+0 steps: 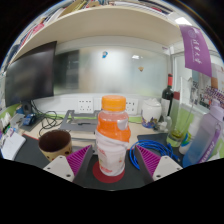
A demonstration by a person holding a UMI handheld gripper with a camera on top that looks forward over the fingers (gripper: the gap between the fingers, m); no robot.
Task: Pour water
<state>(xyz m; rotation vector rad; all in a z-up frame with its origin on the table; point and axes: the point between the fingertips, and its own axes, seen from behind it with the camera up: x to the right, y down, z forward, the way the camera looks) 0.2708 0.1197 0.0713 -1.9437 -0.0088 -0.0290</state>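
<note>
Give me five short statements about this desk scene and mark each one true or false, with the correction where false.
1. The bottle between the fingers has an orange cap. True.
2. The bottle stands on a red coaster. True.
3. The brown cup sits to the right of the bottle. False: it sits to the left of it, beyond the left finger.
4. The gripper is lifting the bottle clear of the desk. False: the bottle rests on the coaster, standing between the purple pads.
5. A dark wine bottle stands behind and to the right, near the wall. True.
</note>
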